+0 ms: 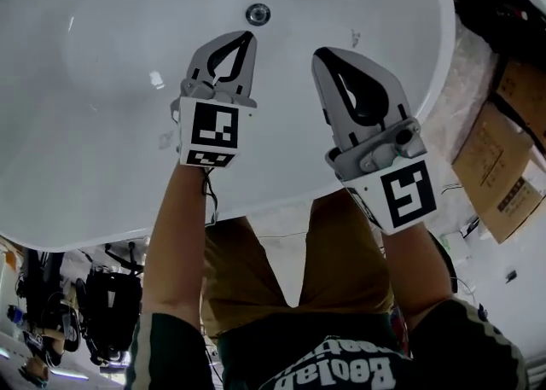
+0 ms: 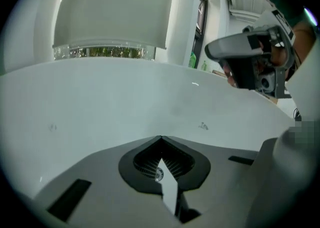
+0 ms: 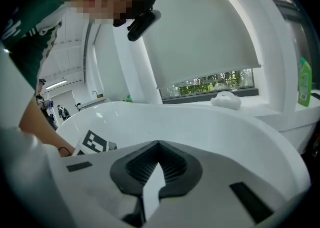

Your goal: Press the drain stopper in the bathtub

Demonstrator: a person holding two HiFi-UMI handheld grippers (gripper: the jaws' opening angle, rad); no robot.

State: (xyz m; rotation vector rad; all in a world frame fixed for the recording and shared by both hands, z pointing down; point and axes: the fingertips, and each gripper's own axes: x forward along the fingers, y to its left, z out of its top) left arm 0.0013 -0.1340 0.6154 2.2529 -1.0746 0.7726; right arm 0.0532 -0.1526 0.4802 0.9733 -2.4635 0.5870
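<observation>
Over the white bathtub, two grippers are held side by side; the left tongs and the right tongs are both clenched on nothing (tips meeting); the drain stopper is seen on the tub floor, just beyond the left tips.

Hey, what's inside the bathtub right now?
Only the round metal drain stopper shows on the white bathtub floor. The left gripper and right gripper reach in, shut and empty, and cover the floor beneath them.
</observation>
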